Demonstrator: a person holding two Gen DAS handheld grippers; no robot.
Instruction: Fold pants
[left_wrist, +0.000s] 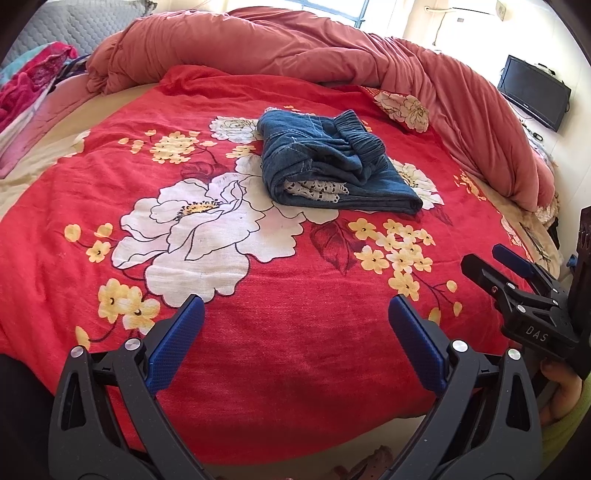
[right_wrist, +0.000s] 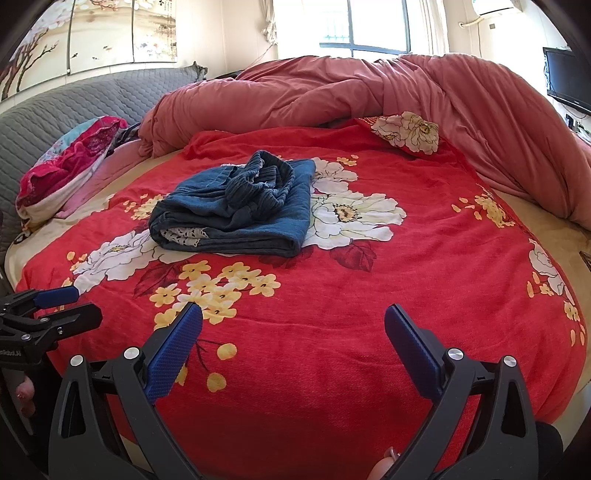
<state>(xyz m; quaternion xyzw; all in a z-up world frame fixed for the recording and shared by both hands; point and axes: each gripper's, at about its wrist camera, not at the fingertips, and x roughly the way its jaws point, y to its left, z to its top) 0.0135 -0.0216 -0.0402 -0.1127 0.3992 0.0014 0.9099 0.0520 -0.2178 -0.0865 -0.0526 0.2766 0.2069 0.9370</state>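
1. The left gripper (left_wrist: 295, 314) and right gripper (right_wrist: 293, 323) hover with fingers spread wide, holding nothing, above the near edge of the bed.
2. A red floral sheet (left_wrist: 258, 332) covers the bed.
3. The folded blue pants (left_wrist: 332, 162) lie mid-sheet.
4. Beyond: a bunched pink duvet (right_wrist: 351, 88), grey headboard (right_wrist: 74, 107), window (right_wrist: 369, 26) and wall television (left_wrist: 532, 92).

Blue denim pants (left_wrist: 332, 162) lie folded in a thick bundle, elastic waistband bunched on top, lace trim peeking out

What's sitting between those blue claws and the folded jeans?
Nothing but bare floral bedspread lies between the left gripper, right gripper and folded jeans, in both views.
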